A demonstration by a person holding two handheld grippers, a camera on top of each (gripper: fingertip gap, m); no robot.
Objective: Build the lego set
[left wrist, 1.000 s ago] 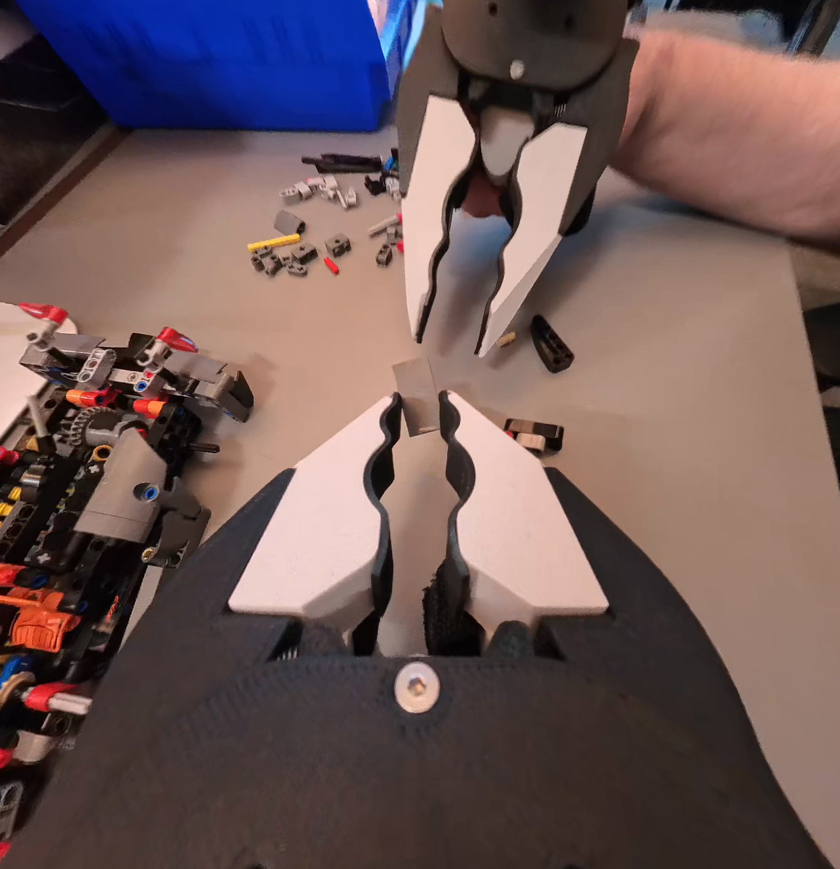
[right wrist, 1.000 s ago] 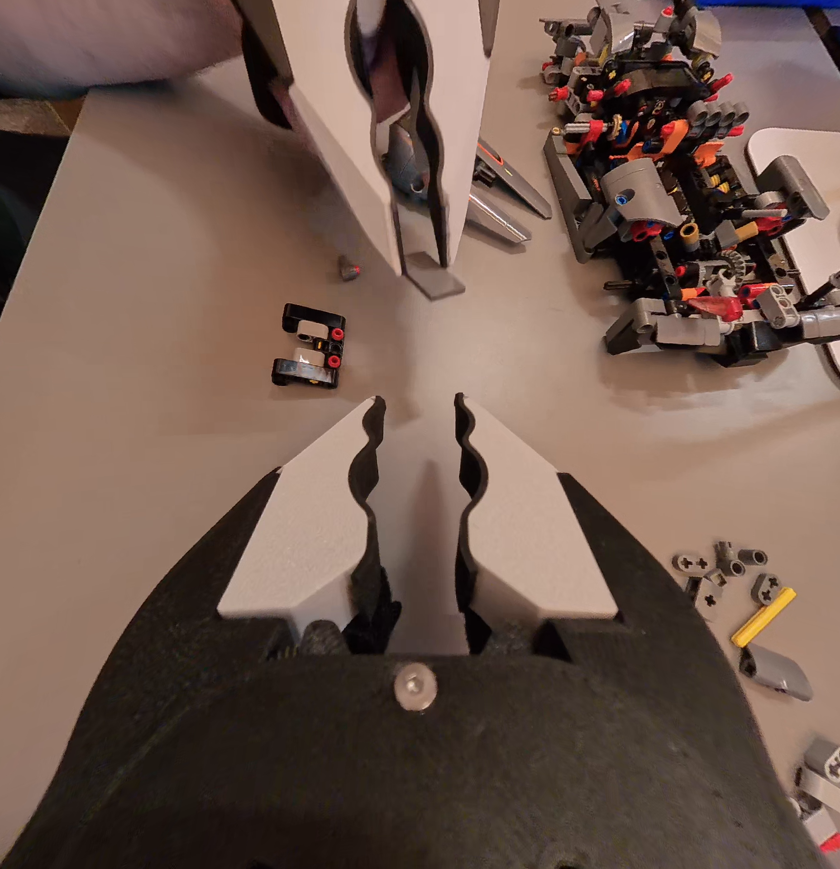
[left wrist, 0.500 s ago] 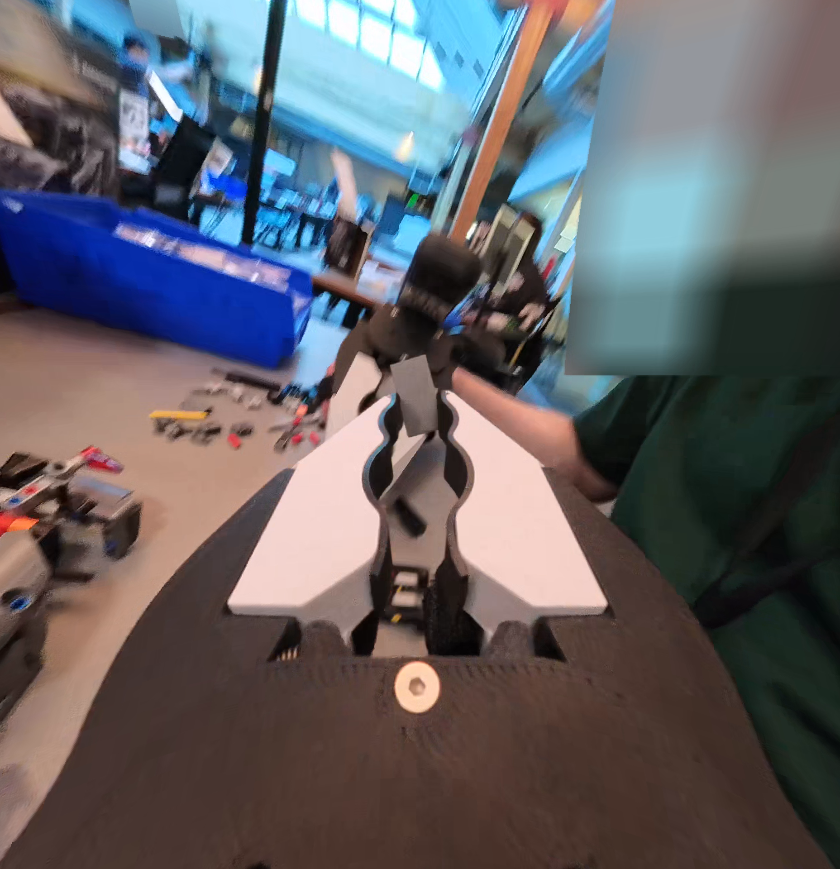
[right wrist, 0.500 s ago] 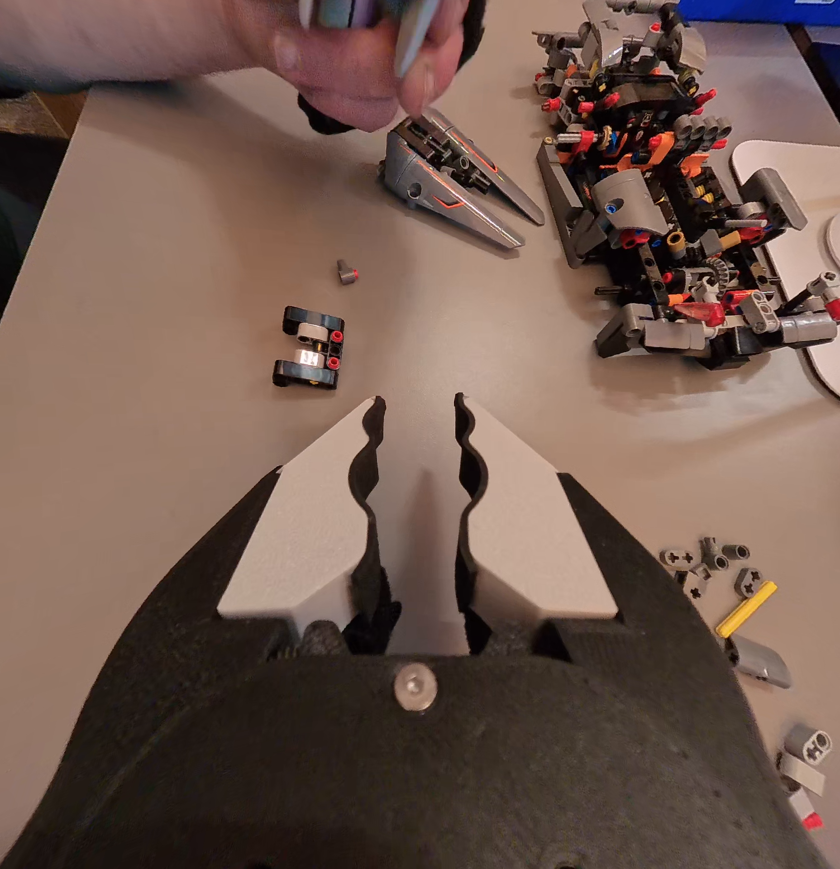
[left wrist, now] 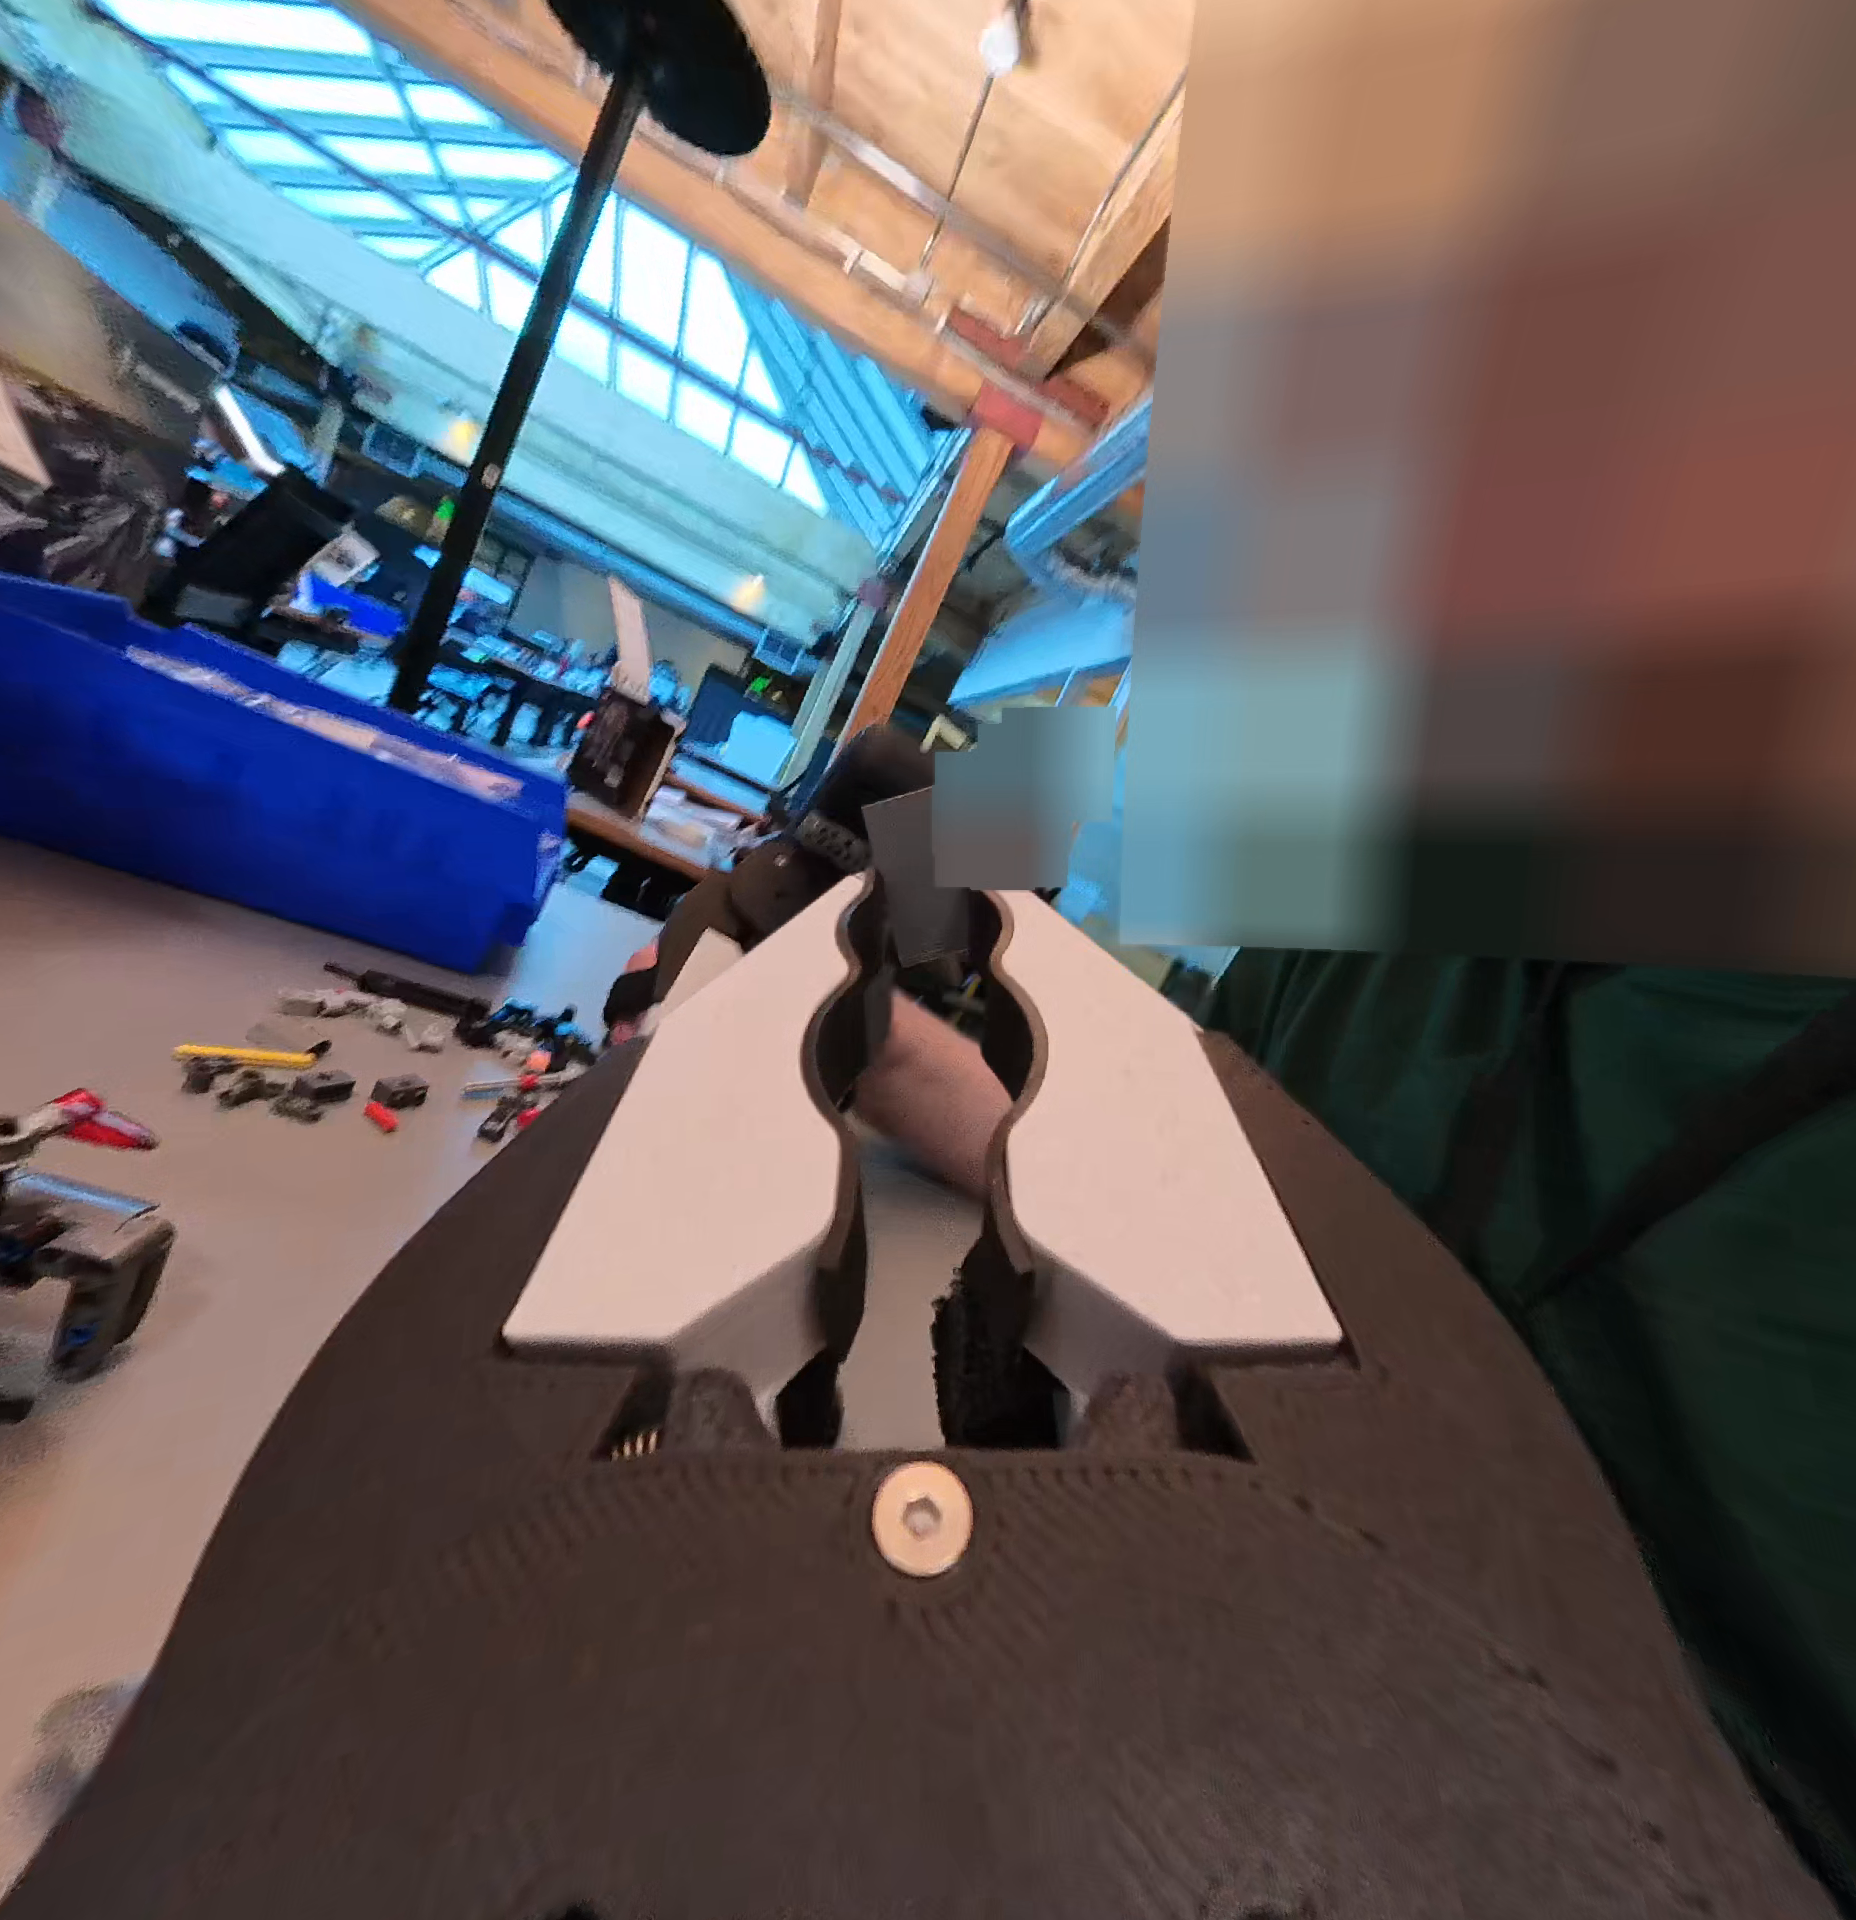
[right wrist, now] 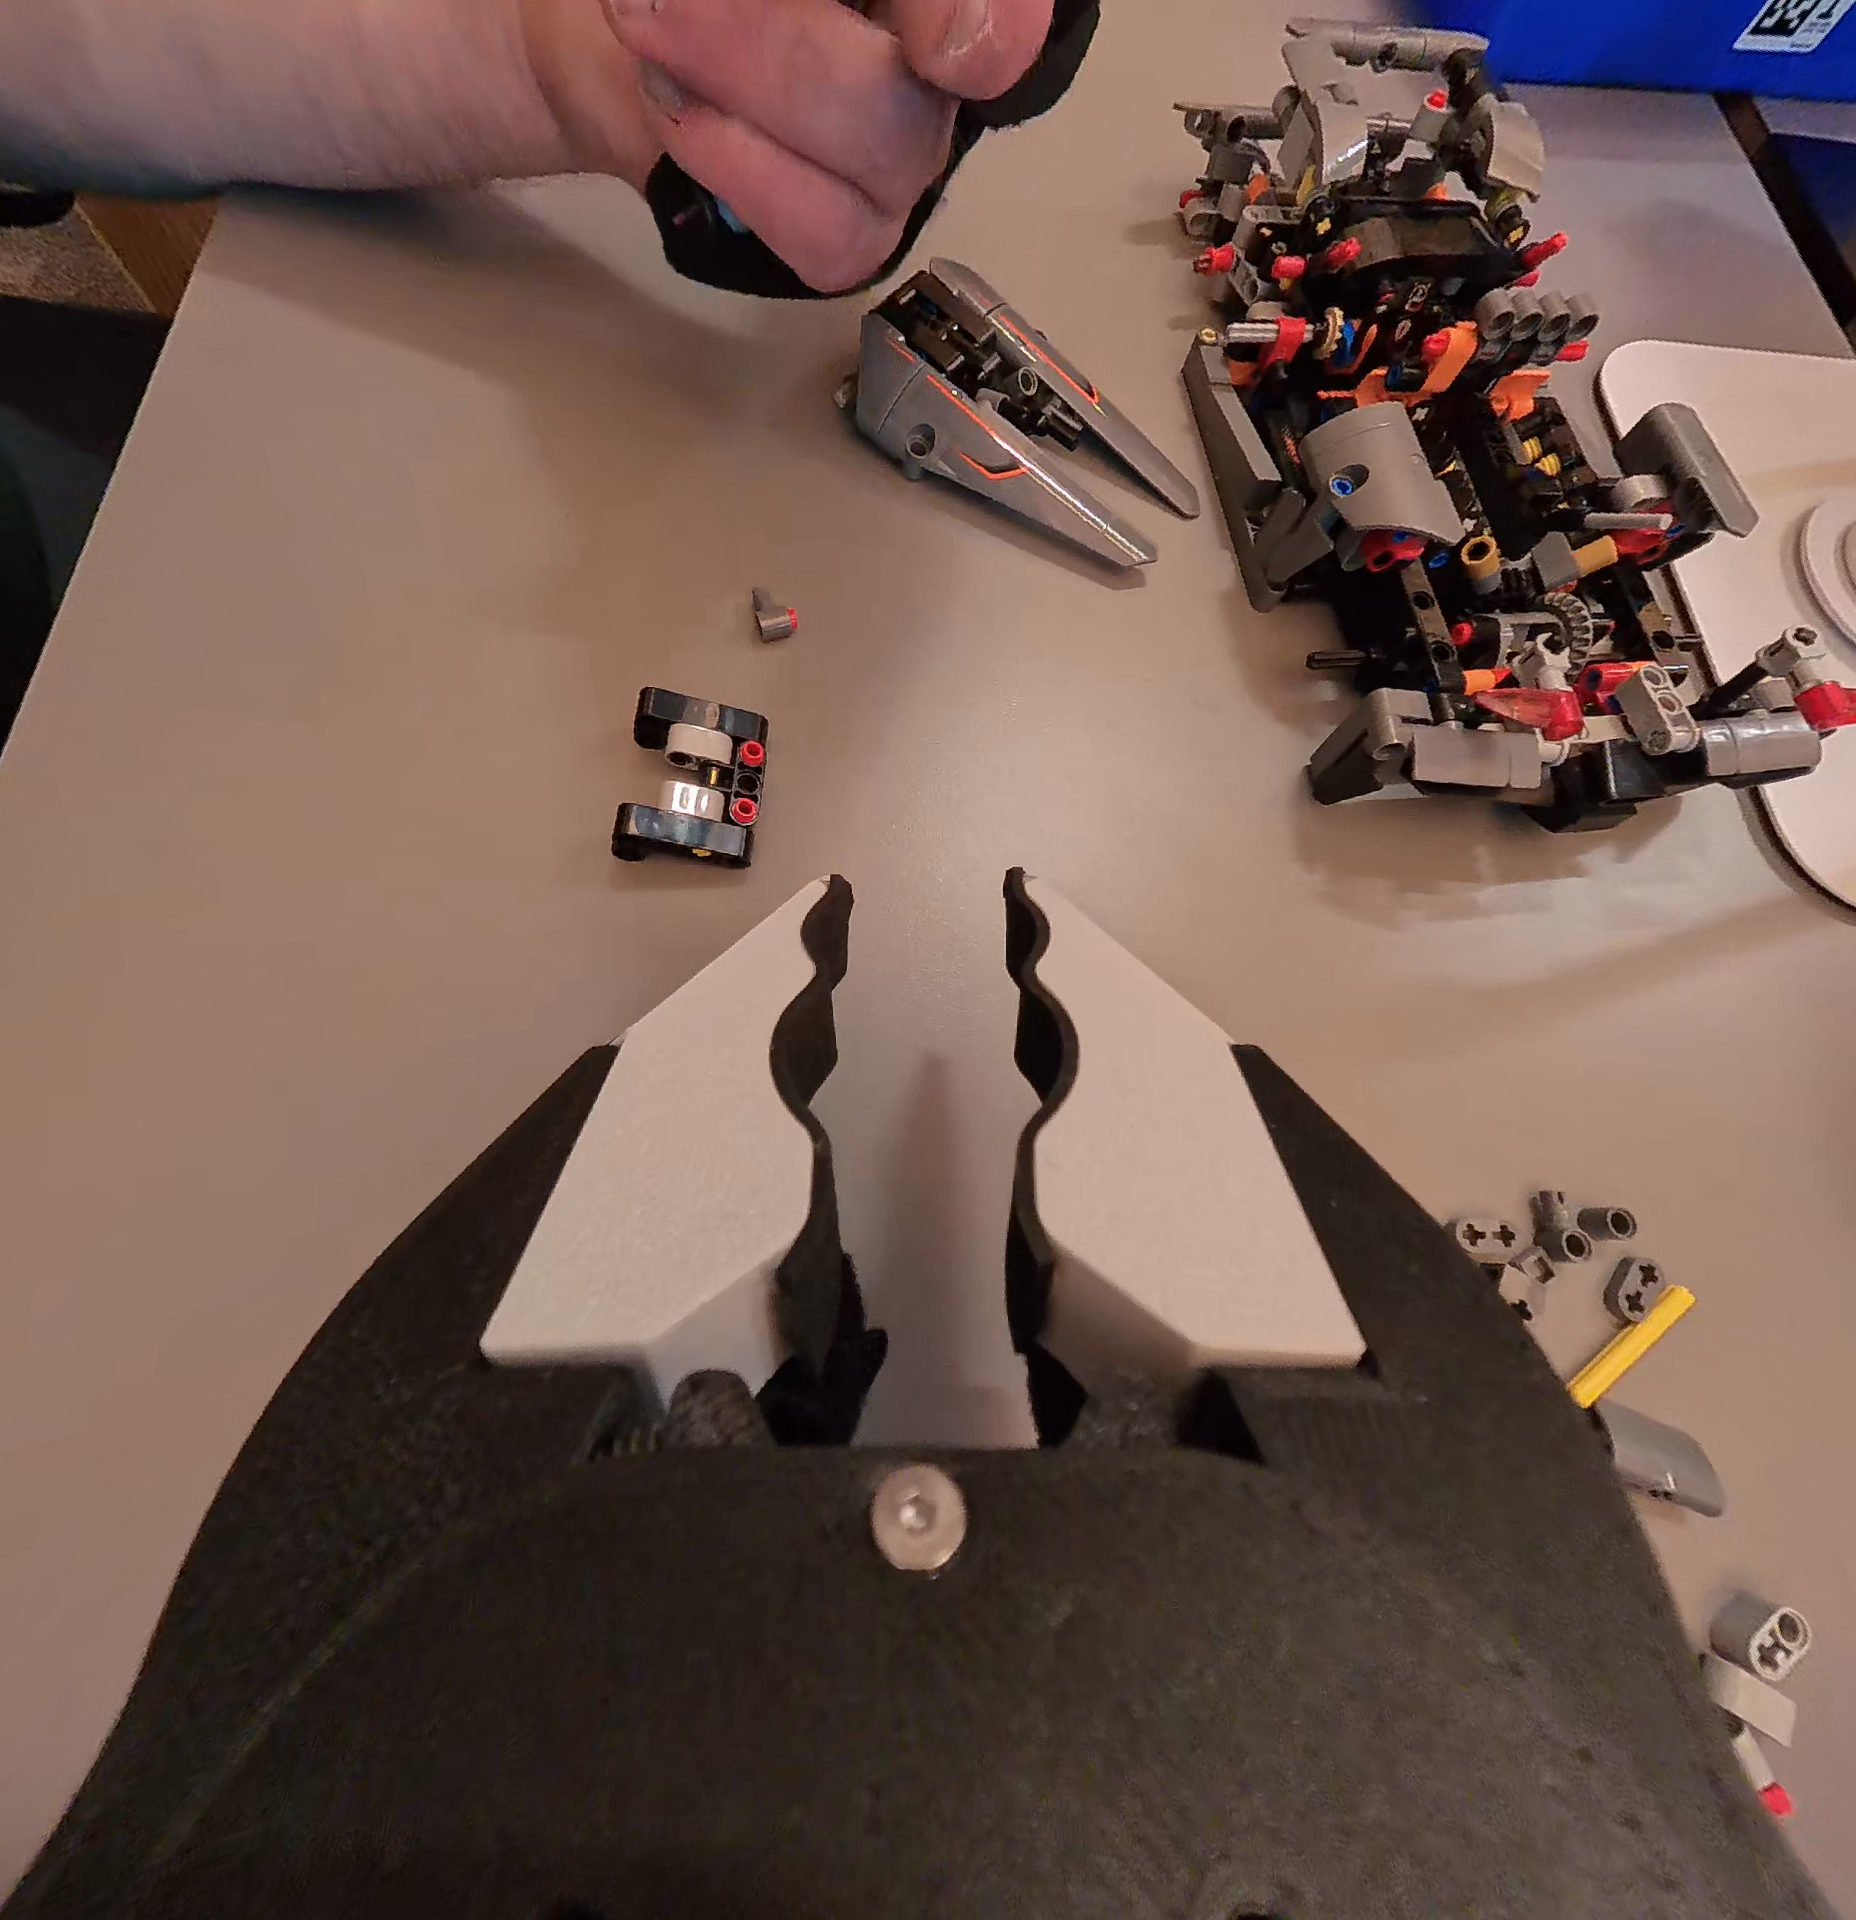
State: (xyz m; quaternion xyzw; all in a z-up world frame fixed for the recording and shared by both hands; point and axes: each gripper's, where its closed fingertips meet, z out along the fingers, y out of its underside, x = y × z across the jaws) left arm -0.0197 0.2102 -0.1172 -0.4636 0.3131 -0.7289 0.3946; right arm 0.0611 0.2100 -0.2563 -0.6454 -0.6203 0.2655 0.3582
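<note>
A small flat dark grey lego plate sits pinched at the tips of the left hand-held gripper, raised well above the grey tabletop. The right hand-held gripper hangs released, jaws apart, over the tabletop near a small black-and-white lego subassembly and the large multicoloured lego vehicle chassis.

Your right gripper has a rough, grainy black printed-plastic body, smooth matt pale-grey plastic jaws and a shiny metal screw. Under it you have a smooth matt grey counter. The pointed grey plastic lego panel piece shines glossily, as does the black plastic lego bracket. Your left gripper pinches a flat matt grey plastic tile.
</note>
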